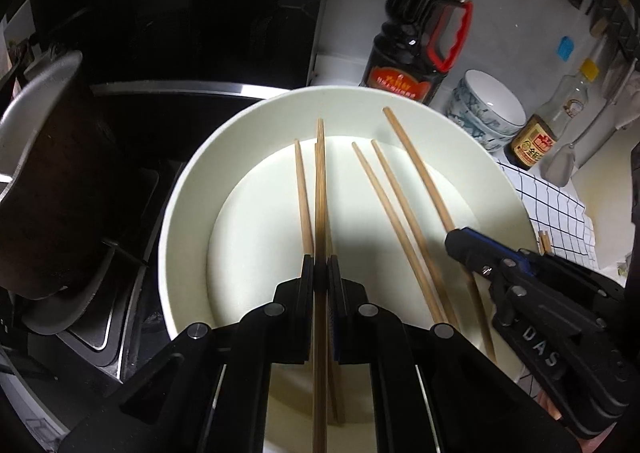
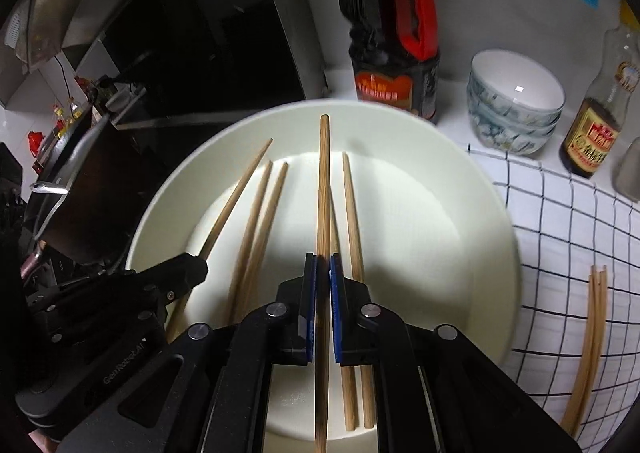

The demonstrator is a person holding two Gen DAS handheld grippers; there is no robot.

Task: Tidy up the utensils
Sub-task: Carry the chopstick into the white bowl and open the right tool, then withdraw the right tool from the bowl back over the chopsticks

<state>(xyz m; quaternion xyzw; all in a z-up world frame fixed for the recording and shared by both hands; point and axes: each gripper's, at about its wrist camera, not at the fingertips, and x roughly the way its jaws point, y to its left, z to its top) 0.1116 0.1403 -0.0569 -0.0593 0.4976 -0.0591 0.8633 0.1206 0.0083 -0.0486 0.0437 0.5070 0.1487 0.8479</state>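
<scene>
The left gripper (image 1: pixel 320 273) is clenching one chopstick (image 1: pixel 320 213) between its fingers, and the right gripper (image 2: pixel 322 273) is pinching another chopstick (image 2: pixel 323 193) the same way. Both are hanging over the white plate (image 1: pixel 188 221), where loose chopsticks (image 1: pixel 384 205) are lying in its well. A few more chopsticks (image 2: pixel 592 345) are lying on the checked cloth (image 2: pixel 560 237) to the right. To do this well, each stick should be lowered level, parallel to its neighbours, and let go only once it is resting.
</scene>
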